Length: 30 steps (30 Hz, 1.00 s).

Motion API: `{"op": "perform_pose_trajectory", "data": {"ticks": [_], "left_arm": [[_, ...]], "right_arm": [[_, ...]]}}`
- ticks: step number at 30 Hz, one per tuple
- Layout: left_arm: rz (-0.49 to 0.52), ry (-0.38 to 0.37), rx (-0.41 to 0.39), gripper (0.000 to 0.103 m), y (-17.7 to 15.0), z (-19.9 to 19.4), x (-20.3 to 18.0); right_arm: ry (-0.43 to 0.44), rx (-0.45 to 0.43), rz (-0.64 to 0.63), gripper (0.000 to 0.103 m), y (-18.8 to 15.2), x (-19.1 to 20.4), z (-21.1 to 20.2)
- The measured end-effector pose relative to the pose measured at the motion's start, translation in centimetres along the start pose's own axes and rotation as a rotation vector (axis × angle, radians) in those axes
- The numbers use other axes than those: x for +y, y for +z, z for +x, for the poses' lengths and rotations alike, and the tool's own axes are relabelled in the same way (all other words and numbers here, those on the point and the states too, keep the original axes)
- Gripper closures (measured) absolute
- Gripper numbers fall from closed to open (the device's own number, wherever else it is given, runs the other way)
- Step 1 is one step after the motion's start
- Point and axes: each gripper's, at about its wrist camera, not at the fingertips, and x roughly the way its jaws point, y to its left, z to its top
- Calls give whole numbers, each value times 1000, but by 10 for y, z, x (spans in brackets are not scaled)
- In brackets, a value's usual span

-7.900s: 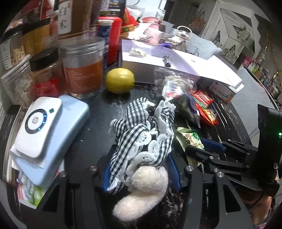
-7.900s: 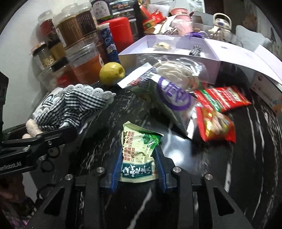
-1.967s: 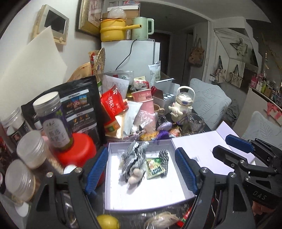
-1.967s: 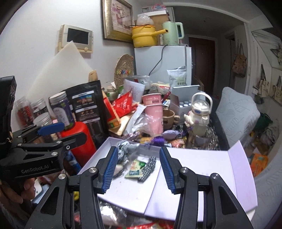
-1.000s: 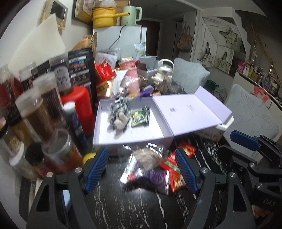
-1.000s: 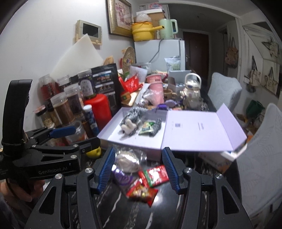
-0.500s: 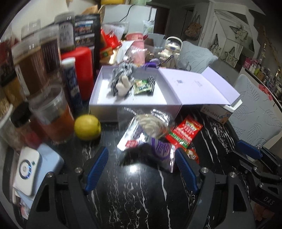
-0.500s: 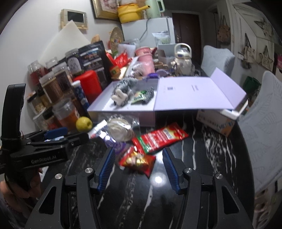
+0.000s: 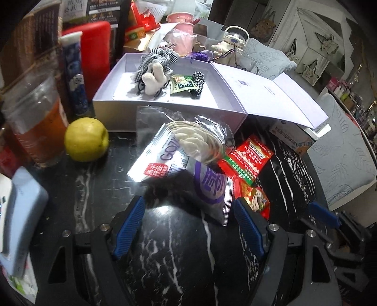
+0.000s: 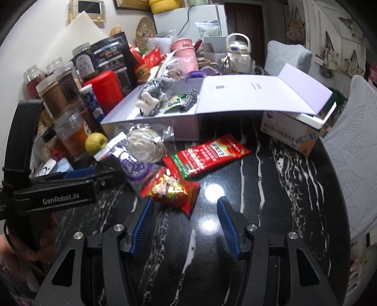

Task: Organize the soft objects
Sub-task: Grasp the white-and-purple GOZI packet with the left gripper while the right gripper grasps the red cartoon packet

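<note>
Home kitchen: fridge (image 10: 207, 18), spice jars (image 10: 59, 87), teapot (image 10: 236, 53), cluttered marble table (image 10: 282, 188)

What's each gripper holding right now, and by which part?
Nothing. The left gripper and right gripper both have jaws open and empty, above the table near the snack packets.

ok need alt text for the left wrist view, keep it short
The open left tool hangs empty over a black marble table, aimed at a silver and purple snack bag with red packets beside it. Behind sits an open lilac box holding a checked plush toy and a green sachet; a yellow-green fruit lies to the left.
</note>
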Motion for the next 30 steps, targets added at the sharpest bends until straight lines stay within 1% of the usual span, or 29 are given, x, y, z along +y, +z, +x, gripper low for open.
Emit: {"op": "perform_pose_trajectory", "data": {"ticks": [3,5,10,13,15,16,17,18,21,22,23,24,27,30], "left_arm": [[-29,-16,8,25,6,8,3],[-53,-10,13,25,10,15,6],[-68,-3,26,25,20,28,9],[-64,-11,30,25,25,34,10],[-49,-5,26,25,28,37,9],[-43,0,20,25,29,37,9],[-39,5,13,25,30,37,9],[-36,7,10,25,31,38,10],[-42,-18,13,25,32,42,13],[-45,-26,12,26,32,42,14],[-45,-32,9,31,32,43,14],[-40,-39,4,33,32,42,14],[-11,-31,-3,35,32,40,12],[-3,-52,7,37,30,37,12]], "right_arm": [[-13,16,4,47,0,-3,6],[-23,24,9,47,1,-6,10],[-34,30,13,47,5,-9,15],[-22,33,14,47,10,-8,19],[14,40,25,47,12,-7,22],[29,42,29,45,13,-7,23],[37,45,31,38,15,-6,26],[36,47,30,36,16,-4,28],[33,63,19,36,19,2,38],[40,70,21,36,20,2,41],[49,80,27,36,20,4,45],[58,86,30,36,21,5,48],[73,102,24,36,20,8,58],[70,114,10,36,19,10,66]]}}
